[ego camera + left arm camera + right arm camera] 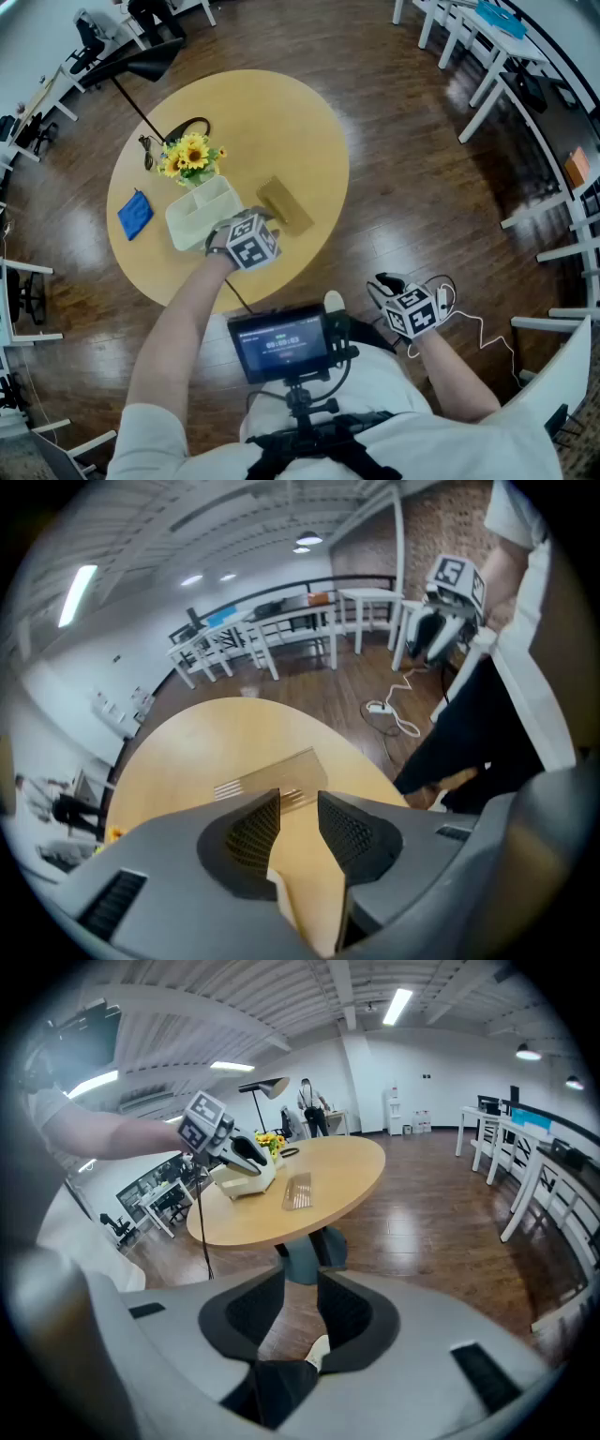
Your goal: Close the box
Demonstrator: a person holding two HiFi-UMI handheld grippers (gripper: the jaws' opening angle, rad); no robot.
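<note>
Dark plank flooring [422, 169] surrounded a round, pale wooden table [300, 131]. Nearest the wearer, a chest-mounted screen [281, 343] showed digits too blurred to read. The only clear markings were the black-and-white square codes on each claw's cube [253, 242]. The right gripper [300, 1302] had its grey moulded jaws spread, with only flooring and a shoe [319, 1349] seen between them. It was held off the table, well apart from the box [197, 216]. The left gripper [298, 803] had its ribbed pads spread wide, gripping nothing, at the near edge of the box, an open cream tray with compartments. A flat, ridged, brownish lid [285, 204] lay on the table just beside the box. Beyond the box stood sunflowers [190, 157], and a blue cloth [135, 214] lay near it.
</note>
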